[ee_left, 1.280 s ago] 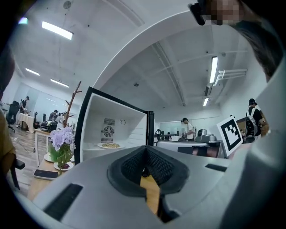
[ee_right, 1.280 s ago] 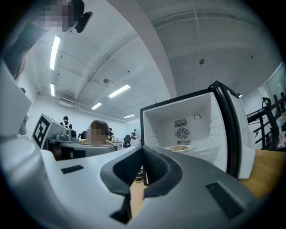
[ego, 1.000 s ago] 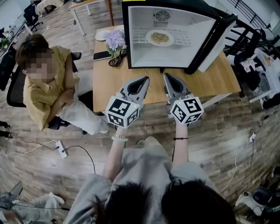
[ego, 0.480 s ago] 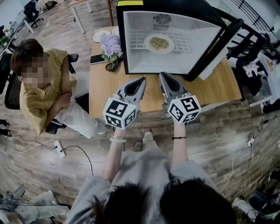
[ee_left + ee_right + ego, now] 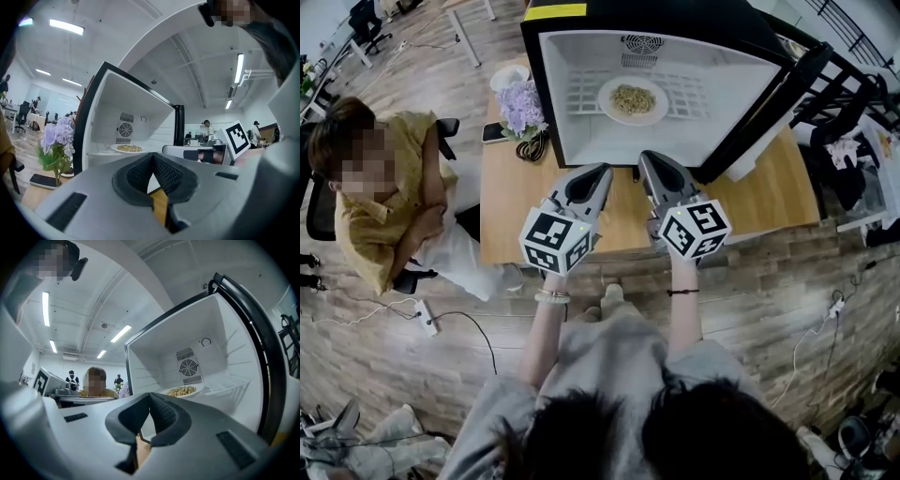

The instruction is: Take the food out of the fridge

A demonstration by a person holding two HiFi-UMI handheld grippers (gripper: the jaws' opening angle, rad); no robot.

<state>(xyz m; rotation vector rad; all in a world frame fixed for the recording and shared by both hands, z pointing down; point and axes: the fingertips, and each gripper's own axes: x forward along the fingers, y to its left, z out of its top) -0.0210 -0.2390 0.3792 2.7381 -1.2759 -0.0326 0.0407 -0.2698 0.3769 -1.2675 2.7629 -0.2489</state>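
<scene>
I hold my left hand-held gripper (image 5: pixel 601 170) and my right hand-held gripper (image 5: pixel 644 157) side by side over the front part of the wooden desk (image 5: pixel 750 192). Both point level at the open fridge (image 5: pixel 581 94). Their tips are just short of its front edge, close together but apart from each other.

In the left gripper view, the jaws of my left hand-held gripper (image 5: pixel 152 155) are clenched tip to tip with nothing between them. The right gripper view shows the same for my right hand-held gripper (image 5: pixel 150 394): jaws together, grasping nothing.

The plate of food (image 5: pixel 632 99) is inside the fridge, on the white wire shelf (image 5: pixel 698 89) toward the back, below the round fan grille (image 5: pixel 640 42) in the rear wall. It is a white plate with a heap of tan food on it. It shows in both gripper views (image 5: pixel 129 148) (image 5: pixel 180 391), well beyond my jaws. The fridge door (image 5: pixel 769 103) stands swung out to the right.

On the desk to the left of the fridge are a bunch of purple flowers (image 5: pixel 520 97) and a dark phone (image 5: pixel 495 132). A person in a yellow shirt (image 5: pixel 384 206) sits beside the left end of the desk.
</scene>
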